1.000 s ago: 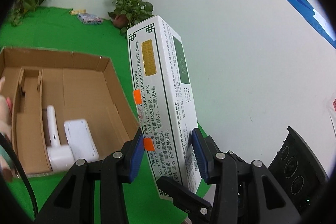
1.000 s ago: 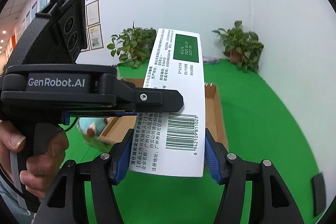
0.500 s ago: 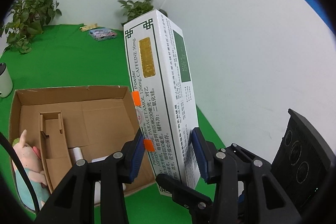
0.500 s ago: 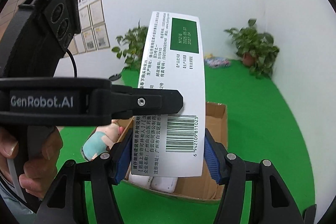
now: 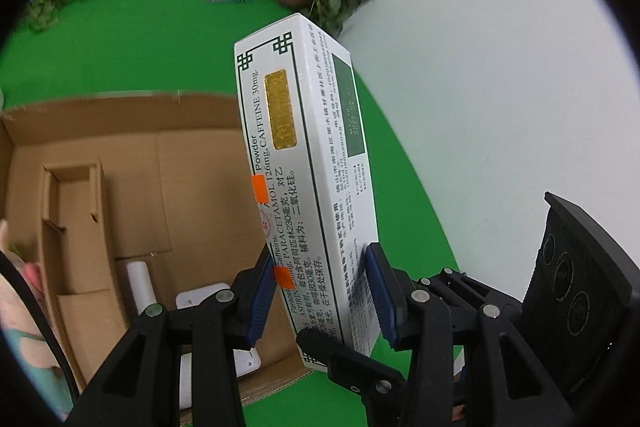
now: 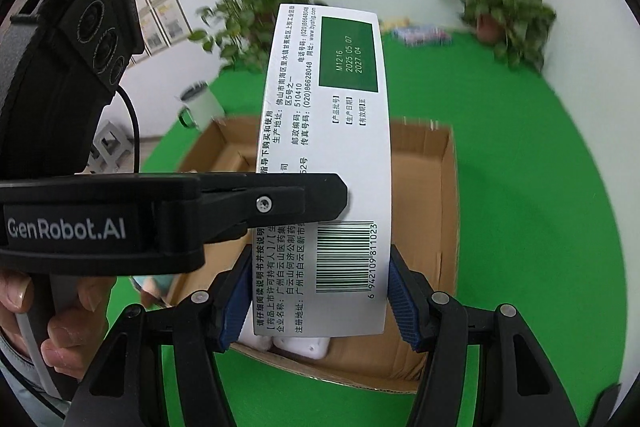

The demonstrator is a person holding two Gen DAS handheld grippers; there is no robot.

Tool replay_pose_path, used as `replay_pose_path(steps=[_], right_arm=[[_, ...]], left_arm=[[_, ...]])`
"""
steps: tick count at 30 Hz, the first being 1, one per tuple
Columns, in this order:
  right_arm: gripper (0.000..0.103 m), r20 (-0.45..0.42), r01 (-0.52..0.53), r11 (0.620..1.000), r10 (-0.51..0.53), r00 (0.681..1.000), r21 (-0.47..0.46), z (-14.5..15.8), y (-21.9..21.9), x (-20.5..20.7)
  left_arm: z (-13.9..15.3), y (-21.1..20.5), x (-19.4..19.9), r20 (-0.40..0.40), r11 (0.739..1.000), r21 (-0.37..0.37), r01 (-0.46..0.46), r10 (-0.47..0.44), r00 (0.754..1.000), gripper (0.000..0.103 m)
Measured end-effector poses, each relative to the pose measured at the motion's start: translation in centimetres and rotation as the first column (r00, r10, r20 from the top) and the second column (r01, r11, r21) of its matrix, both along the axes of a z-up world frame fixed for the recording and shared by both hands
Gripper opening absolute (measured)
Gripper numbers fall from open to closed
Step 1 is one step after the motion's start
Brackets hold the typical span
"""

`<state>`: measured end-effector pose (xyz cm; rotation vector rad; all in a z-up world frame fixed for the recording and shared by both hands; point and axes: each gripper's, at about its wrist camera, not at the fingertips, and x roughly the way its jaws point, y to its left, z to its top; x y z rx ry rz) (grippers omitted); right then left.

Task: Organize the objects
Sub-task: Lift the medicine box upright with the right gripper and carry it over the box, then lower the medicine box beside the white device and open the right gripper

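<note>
I see the white medicine box (image 6: 326, 163) pinched by both claws above the open cardboard box (image 6: 448, 195), which sits on the green worktop (image 6: 532, 187). My right claw (image 6: 320, 295) clamps its two edges; my left claw (image 5: 322, 291) clamps its broad faces. Only the right view gives the barcode, the green date panel "2025 05 07" and "GenRobot.AI" on the left claw's body at 9 o'clock. Only the left view gives "PARACETAMOL", "CAFFEINE 30mg", a gold sticker, and a white gadget (image 5: 140, 283) lying in the carton at 7 o'clock.
</note>
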<state>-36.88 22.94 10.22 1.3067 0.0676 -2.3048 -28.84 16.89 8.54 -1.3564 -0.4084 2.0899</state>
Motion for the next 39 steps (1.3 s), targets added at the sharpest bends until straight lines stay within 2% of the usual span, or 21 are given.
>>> replay_pose_path(steps=[8,13,18,26,29,32,37,39], right_arm=[[0.058,0.136,0.034,0.999,-0.033,0.99,-0.003,-10.6,1.4,1.3],[0.058,0.188,0.041,0.999,-0.045,0.981,0.026,-14.0,1.5,1.5],[0.058,0.216,0.05,0.997,-0.061,0.974,0.052,-15.9,1.2,1.2],[0.059,0.233,0.059,0.994,-0.08,0.969,0.094,-16.7,0.2,0.8],[0.059,0.226,0.053,0.993,-0.075,0.971,0.104,-16.9,0.0,1.0],[0.058,0.234,0.057,0.991,-0.084,0.969,0.118,-17.3,-0.4,1.0],[0.059,0.236,0.07,0.99,-0.098,0.967,0.124,-16.8,0.4,1.1],[0.059,0.235,0.075,0.988,-0.105,0.966,0.133,-16.9,0.0,1.5]], left_arm=[[-8.3,1.7,0.0,0.139,0.998,-0.039,0.038,-0.033,0.99,0.043],[-11.7,2.1,0.2,0.209,0.999,-0.028,0.044,-0.037,0.977,0.043],[-13.5,2.5,0.0,0.253,0.999,-0.027,0.044,-0.036,0.967,0.044],[-13.6,2.8,0.0,0.291,0.998,-0.025,0.051,-0.042,0.956,0.047],[-12.9,2.9,0.5,0.279,0.995,-0.07,0.072,-0.05,0.959,0.047],[-11.9,2.3,1.2,0.248,0.991,-0.121,0.056,-0.024,0.968,0.047],[-10.0,0.0,2.7,0.191,0.993,-0.122,0.002,0.022,0.981,0.047],[-8.8,-0.8,4.0,0.144,0.991,-0.135,-0.011,0.031,0.989,0.047]])
